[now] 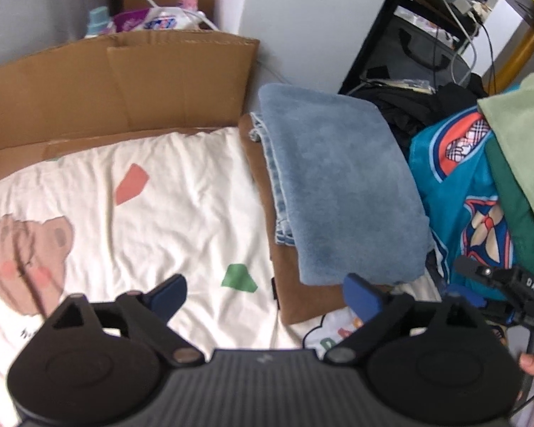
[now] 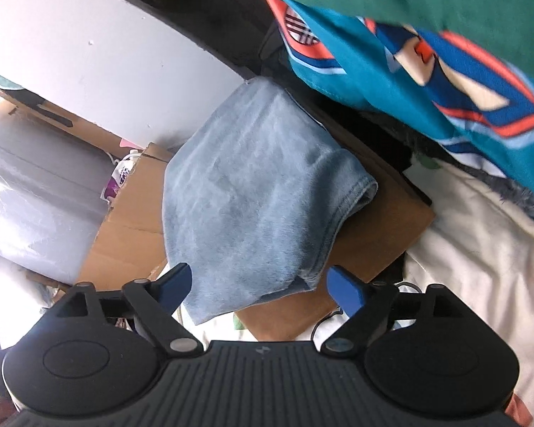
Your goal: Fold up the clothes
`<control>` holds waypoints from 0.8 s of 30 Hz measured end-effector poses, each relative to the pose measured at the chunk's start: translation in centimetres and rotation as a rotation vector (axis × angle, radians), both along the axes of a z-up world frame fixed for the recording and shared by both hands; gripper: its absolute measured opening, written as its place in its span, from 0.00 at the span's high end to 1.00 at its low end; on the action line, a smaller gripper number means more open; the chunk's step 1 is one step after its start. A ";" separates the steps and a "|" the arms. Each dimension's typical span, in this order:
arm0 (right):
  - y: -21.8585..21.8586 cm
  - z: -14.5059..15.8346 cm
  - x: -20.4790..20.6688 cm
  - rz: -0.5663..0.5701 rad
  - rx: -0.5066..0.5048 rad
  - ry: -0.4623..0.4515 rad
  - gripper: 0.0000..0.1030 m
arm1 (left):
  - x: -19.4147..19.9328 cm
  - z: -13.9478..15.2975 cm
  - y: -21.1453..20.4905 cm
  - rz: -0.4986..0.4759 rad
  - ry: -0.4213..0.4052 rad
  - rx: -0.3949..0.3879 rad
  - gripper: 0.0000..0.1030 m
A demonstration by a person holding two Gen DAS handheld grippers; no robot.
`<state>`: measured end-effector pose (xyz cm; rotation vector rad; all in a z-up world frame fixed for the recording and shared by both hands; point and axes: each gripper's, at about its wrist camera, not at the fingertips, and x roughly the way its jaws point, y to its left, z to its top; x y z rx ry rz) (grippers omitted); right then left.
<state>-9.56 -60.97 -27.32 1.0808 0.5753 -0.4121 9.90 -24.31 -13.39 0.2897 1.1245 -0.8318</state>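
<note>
A folded light-blue garment (image 1: 338,185) lies on top of a folded brown one (image 1: 295,295) on a cream printed bedsheet (image 1: 142,220). In the left wrist view my left gripper (image 1: 265,297) stands open above the sheet and the near end of the brown piece, with nothing between its blue pads. From the right wrist the same blue garment (image 2: 252,195) rests on the brown piece (image 2: 377,245), and my right gripper (image 2: 260,286) hangs open just above its near edge, apart from the cloth. The right gripper's body (image 1: 509,284) shows at the lower right of the left view.
A heap of unfolded clothes, teal patterned (image 1: 459,192) and green (image 1: 523,149), rises at the right. A cardboard box (image 1: 117,85) with packets stands behind the sheet against a white wall (image 1: 302,17). A dark shelf with cables (image 1: 427,46) is at the back right.
</note>
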 end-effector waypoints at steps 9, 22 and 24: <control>0.3 6.0 -0.1 0.015 -0.028 0.062 0.00 | -0.9 4.7 3.2 0.104 0.014 0.035 0.01; 2.1 15.4 -0.1 0.103 -0.088 0.137 0.00 | -2.3 13.8 8.3 0.209 -0.010 0.035 0.01; 2.6 16.6 0.1 0.113 -0.092 0.153 0.00 | -2.7 15.0 9.3 0.229 -0.004 0.038 0.01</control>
